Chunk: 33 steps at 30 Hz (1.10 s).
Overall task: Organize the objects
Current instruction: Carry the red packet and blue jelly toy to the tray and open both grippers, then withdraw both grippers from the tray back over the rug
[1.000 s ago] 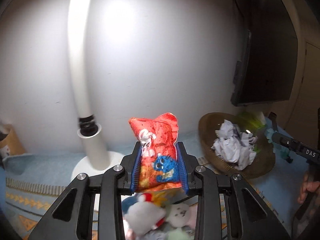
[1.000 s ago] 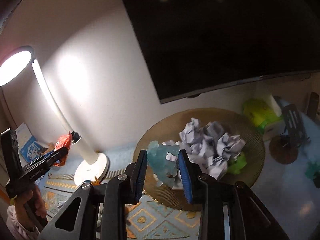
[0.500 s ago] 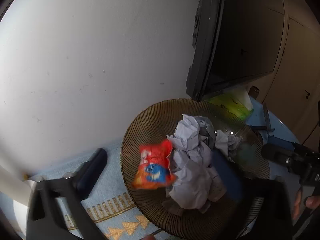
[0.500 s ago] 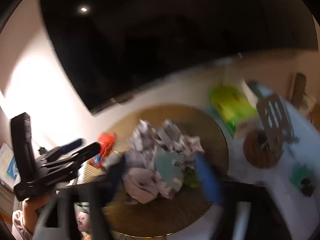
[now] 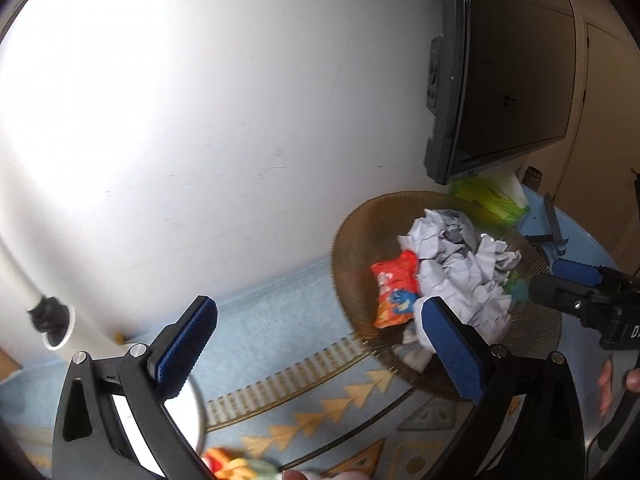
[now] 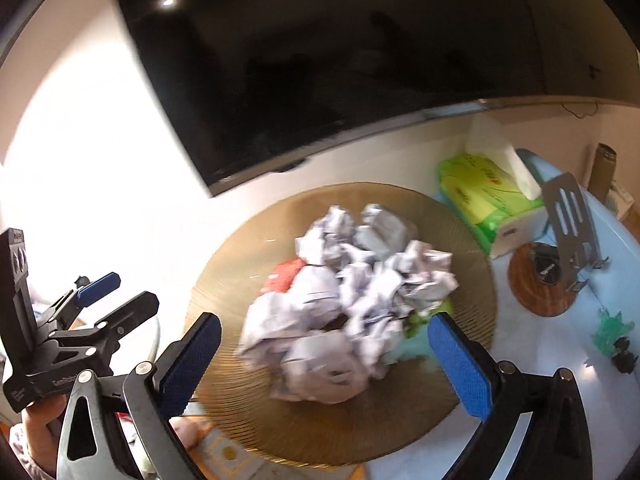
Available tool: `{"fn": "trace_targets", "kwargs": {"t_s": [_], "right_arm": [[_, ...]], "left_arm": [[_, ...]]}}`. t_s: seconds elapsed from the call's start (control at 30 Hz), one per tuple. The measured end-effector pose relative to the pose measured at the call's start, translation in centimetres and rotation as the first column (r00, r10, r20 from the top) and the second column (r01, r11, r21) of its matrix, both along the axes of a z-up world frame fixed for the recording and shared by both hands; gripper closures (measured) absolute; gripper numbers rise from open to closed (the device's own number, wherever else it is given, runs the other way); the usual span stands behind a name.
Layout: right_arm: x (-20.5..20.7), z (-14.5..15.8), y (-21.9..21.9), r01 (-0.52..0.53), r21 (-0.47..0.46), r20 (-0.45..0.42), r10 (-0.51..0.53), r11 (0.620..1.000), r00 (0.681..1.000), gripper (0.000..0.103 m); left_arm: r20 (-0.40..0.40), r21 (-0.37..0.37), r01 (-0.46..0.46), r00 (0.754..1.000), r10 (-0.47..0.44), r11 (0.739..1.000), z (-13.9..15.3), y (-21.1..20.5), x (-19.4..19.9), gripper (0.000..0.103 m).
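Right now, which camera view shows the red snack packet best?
The left wrist view. There the red snack packet lies in the brown basket, sharp and nearly whole, beside the crumpled paper. In the right wrist view it is only a blurred red patch, mostly behind paper.

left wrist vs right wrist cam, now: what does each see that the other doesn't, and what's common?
Only the left wrist view shows the white lamp pole, the blue patterned table mat and the right gripper, open.

Only the right wrist view shows the round wooden coaster with the grey slotted metal stand, and the left gripper, open.

Both show the brown ribbed round tray, the crumpled white paper balls, the red snack packet, the green tissue pack and the black wall screen.
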State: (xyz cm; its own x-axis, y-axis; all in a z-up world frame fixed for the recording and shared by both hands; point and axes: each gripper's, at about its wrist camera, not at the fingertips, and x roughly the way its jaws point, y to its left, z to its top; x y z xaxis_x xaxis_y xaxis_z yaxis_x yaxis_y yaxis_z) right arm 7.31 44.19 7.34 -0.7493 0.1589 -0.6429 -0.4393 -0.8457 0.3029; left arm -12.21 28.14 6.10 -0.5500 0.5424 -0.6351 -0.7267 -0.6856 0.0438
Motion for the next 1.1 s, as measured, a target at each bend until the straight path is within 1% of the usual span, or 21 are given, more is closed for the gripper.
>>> {"fn": "trace_targets", "kwargs": {"t_s": [0.07, 0.1, 0.13, 0.2, 0.3, 0.37, 0.5, 0.57, 0.67, 0.8, 0.97, 1.03, 1.1], "right_arm": [[0.0, 0.4, -1.5, -0.018, 0.005, -0.017, 0.018, 1.000, 1.000, 0.000], [0.0, 0.6, -2.3, -0.030, 0.007, -0.023, 0.030, 1.000, 0.999, 0.000], [-0.1, 0.7, -3.1, -0.045, 0.007, -0.025, 0.045, 0.999, 0.999, 0.000], [-0.4, 0.5, -4.7, -0.071, 0.010, -0.020, 0.071, 0.997, 0.997, 0.000], [-0.6, -0.3, -7.1, -0.109, 0.007, -0.003, 0.109, 0.994, 0.994, 0.000], [-0.6, -1.2, -8.7, -0.133, 0.002, 0.015, 0.133, 0.991, 0.991, 0.000], [-0.5, -3.4, -11.8, -0.176, 0.016, 0.071, 0.174, 0.984, 0.982, 0.000], [-0.5, -4.7, -13.0, -0.192, 0.030, 0.110, 0.188, 0.981, 0.976, 0.000], [-0.5, -6.6, -14.6, -0.216, 0.030, 0.157, 0.209, 0.976, 0.965, 0.000], [-0.9, -8.5, -15.8, -0.227, 0.078, 0.216, 0.206, 0.971, 0.954, 0.000], [-1.6, -10.6, -16.8, -0.237, 0.165, 0.313, 0.177, 0.957, 0.933, 0.000], [-1.5, -11.1, -16.9, -0.230, 0.182, 0.312, 0.166, 0.956, 0.935, 0.000], [-1.4, -11.4, -17.1, -0.224, 0.197, 0.307, 0.157, 0.954, 0.939, 0.000]], "left_arm": [[-0.086, -0.037, -0.069, 0.994, 0.066, 0.997, 0.7, -2.4, 0.6, 0.000], [-0.113, -0.051, -0.094, 0.990, 0.087, 0.994, 0.9, -3.7, 0.8, 0.000], [-0.125, -0.063, -0.115, 0.987, 0.106, 0.991, 1.2, -5.0, 0.7, 0.000], [-0.121, -0.067, -0.150, 0.983, 0.141, 0.986, 1.6, -7.7, 0.5, 0.000], [-0.087, -0.059, -0.205, 0.976, 0.200, 0.977, 1.7, -12.3, -0.1, 0.000], [-0.070, -0.065, -0.244, 0.968, 0.239, 0.968, 1.0, -15.0, -0.3, 0.000], [-0.015, -0.078, -0.309, 0.951, 0.309, 0.948, -1.0, -20.9, -0.7, 0.000], [0.028, -0.081, -0.333, 0.941, 0.336, 0.939, -2.3, -23.8, -0.9, 0.000], [0.093, -0.082, -0.362, 0.925, 0.369, 0.929, -4.5, -27.0, -0.8, 0.000], [0.146, -0.089, -0.376, 0.911, 0.386, 0.922, -6.8, -29.4, -0.4, 0.000], [0.189, -0.069, -0.389, 0.899, 0.395, 0.919, -8.2, -30.9, -0.2, 0.000], [0.219, -0.059, -0.384, 0.896, 0.387, 0.922, -8.9, -31.3, -0.3, 0.000], [0.231, -0.068, -0.388, 0.890, 0.393, 0.919, -9.9, -31.6, -0.4, 0.000]]}}
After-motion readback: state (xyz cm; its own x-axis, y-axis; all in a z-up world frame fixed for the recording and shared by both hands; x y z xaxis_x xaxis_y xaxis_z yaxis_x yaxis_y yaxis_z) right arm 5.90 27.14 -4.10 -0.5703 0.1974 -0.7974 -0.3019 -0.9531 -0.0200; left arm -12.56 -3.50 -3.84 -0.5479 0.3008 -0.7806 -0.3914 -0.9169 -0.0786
